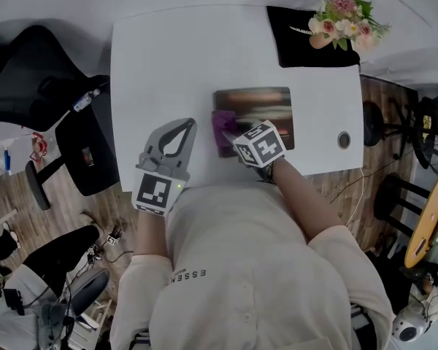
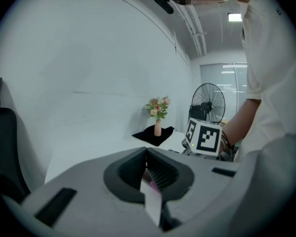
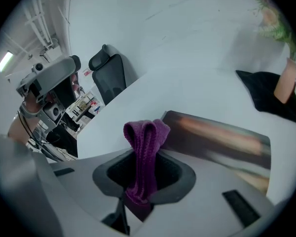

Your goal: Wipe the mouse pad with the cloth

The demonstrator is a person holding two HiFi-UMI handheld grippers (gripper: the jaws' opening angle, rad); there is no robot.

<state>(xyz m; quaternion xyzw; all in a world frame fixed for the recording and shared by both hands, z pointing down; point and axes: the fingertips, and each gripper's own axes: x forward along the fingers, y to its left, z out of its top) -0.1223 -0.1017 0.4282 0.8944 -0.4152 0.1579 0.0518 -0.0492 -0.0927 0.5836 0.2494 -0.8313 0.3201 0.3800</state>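
Note:
A dark mouse pad [image 1: 259,108] lies on the white table [image 1: 168,64], right of the middle near the front edge. My right gripper [image 1: 232,135] is shut on a folded purple cloth [image 1: 223,125], which hangs at the pad's left end. In the right gripper view the cloth [image 3: 145,132] sticks up from between the jaws of my right gripper [image 3: 144,157], with the pad [image 3: 217,137] just beyond. My left gripper [image 1: 190,125] hovers to the left of the cloth, off the pad, shut and holding nothing. The left gripper view shows its jaws [image 2: 147,153] meeting at the tips.
A black mat [image 1: 306,42] with a vase of flowers [image 1: 343,17] sits at the table's far right corner. A round cable hole [image 1: 343,139] is right of the pad. A black office chair [image 1: 29,71] stands left of the table. A fan [image 2: 207,102] stands behind.

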